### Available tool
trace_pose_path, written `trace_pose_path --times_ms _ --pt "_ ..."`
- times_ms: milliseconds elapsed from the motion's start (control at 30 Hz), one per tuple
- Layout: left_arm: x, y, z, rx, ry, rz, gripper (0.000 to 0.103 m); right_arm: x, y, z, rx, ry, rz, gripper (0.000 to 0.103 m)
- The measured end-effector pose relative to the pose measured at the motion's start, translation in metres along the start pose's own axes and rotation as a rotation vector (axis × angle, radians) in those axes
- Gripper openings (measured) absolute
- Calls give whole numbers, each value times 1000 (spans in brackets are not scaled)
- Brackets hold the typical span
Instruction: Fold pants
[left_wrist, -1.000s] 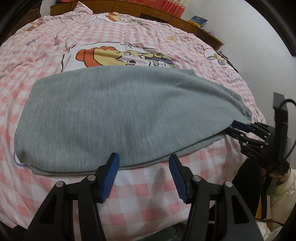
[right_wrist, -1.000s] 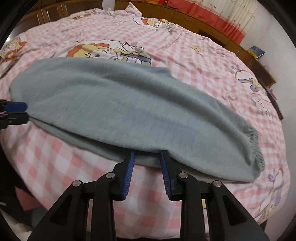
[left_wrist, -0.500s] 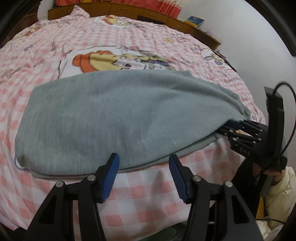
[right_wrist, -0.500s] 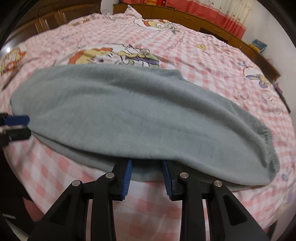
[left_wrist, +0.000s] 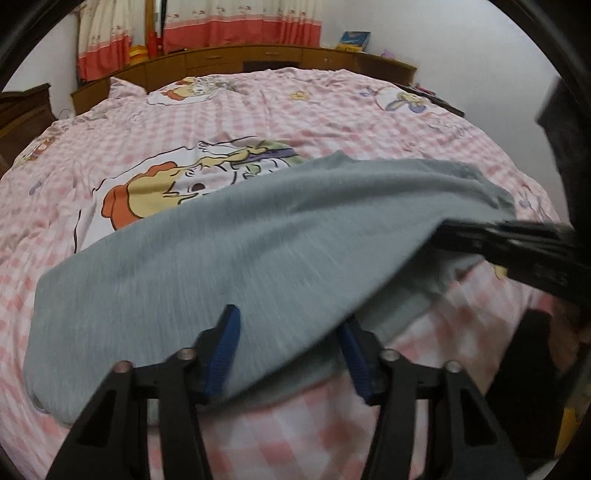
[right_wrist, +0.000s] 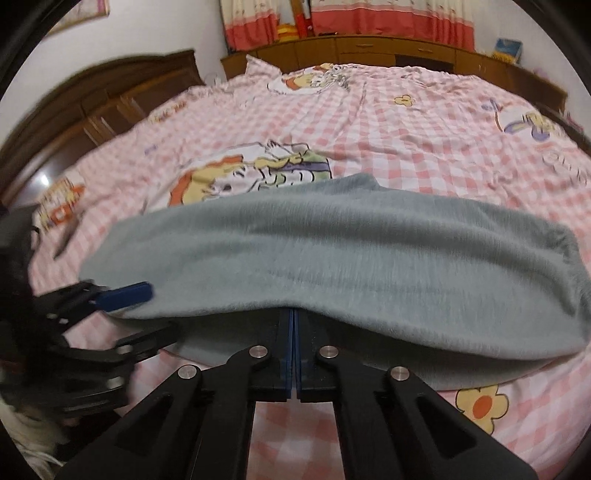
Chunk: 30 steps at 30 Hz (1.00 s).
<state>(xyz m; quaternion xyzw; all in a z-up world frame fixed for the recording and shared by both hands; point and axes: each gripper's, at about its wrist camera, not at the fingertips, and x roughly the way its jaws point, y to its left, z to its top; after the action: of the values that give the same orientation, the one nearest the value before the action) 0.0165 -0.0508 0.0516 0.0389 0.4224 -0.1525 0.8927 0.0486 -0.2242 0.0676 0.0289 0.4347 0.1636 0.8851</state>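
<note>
Pink checked bedsheet (left_wrist: 258, 122) underlies grey pants (left_wrist: 229, 258); right gripper (right_wrist: 294, 332) now pinches their hem (lifted), left gripper (left_wrist: 288, 343) at 6 o'clock stays spread.

A pink-and-white checked bedsheet with cartoon prints (left_wrist: 258, 122) covers the bed, backed by low brown wooden cabinets (right_wrist: 369, 51) and red-trimmed patterned curtains (left_wrist: 240, 18).

Pants (left_wrist: 258, 258) on bed (left_wrist: 295, 122) (near edge); cabinets (left_wrist: 258, 59) behind bed.
</note>
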Motion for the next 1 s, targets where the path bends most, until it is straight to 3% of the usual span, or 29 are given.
trace_pose_path --times_ms 33,267,367,467,533,567,767,900,1000 --pt "3 3 1 -15 8 -16 11 -2 -3 -1 13 -6 13 1" --pt "-27 5 6 -4 -27 -115 4 -6 -9 -7 -9 9 29 1" --pt "-30 2 7 9 -21 -108 4 -6 -8 -9 -39 10 10 1" --pt "-25 1 5 24 0 -96 4 -3 -8 -10 -53 28 -66 4" --pt "-20 2 0 19 18 -99 4 -2 -8 -9 -69 39 -85 20" --pt "-19 2 -2 12 24 -102 4 -3 -7 -9 -89 34 -101 22" --pt "-3 10 -11 -29 84 -125 7 -6 -11 -13 -129 57 -150 22" --pt "-6 17 -15 -59 110 -179 18 -15 -32 -17 -82 76 -165 22" --pt "-18 23 -17 -97 120 -245 35 -33 -62 -16 -9 63 -194 22"
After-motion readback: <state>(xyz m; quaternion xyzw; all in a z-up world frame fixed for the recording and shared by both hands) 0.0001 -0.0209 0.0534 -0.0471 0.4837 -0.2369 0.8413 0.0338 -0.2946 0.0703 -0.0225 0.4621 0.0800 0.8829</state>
